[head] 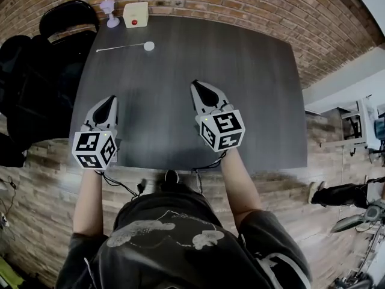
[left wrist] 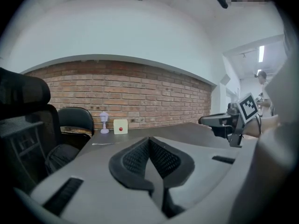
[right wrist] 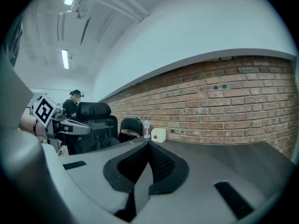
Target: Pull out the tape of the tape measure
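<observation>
A small white round tape measure (head: 148,46) lies far back on the dark table (head: 252,101), with a thin white strip of tape (head: 119,48) running out to its left. My left gripper (head: 111,100) hovers over the table's near left edge, shut and empty. Nearer the middle, my right gripper (head: 197,85) is held above the table, also shut with nothing in it. In the left gripper view the jaws (left wrist: 149,142) meet, and the tape (left wrist: 105,143) shows faintly far ahead. The right gripper view shows its jaws (right wrist: 148,146) pressed together.
A cream box with a red button (head: 135,14) and a small lavender lamp-shaped figure (head: 109,12) stand at the table's far edge by the brick wall. Black office chairs (head: 42,59) crowd the table's left side. A person (right wrist: 74,101) stands in the background.
</observation>
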Available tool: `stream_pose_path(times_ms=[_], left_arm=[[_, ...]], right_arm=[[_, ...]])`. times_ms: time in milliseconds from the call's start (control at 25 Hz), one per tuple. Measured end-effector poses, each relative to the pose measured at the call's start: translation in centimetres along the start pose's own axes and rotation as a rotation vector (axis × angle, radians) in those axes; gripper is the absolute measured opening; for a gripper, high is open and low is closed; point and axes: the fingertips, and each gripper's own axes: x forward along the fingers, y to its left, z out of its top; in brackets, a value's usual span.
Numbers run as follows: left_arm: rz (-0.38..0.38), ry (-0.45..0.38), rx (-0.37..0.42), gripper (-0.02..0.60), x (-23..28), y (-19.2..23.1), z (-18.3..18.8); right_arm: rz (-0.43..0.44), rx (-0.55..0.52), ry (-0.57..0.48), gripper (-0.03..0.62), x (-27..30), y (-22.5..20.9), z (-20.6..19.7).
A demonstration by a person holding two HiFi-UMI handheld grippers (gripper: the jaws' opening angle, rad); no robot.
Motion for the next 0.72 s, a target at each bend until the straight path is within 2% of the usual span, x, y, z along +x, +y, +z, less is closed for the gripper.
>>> stream_pose_path(times_ms=[280,520,720], left_arm=[[-0.035,0.011,-0.037,0.008,-3.0,-1.0,-2.6],[-0.017,-0.011,-0.064,0.008,-9.5,0.2,-3.7],[-0.01,-0.041,-0.05,0.008,-16.0,0.1,-3.8]], right_arm=[[-0.045,0.006,0.032,0.028,-2.8,1.9,-1.7],[-0.058,-0.011,-0.003,0.028,-6.2,6.7,-0.2],[-0.065,-0.006,-0.023,0.028,-9.8,11.4,0.1]])
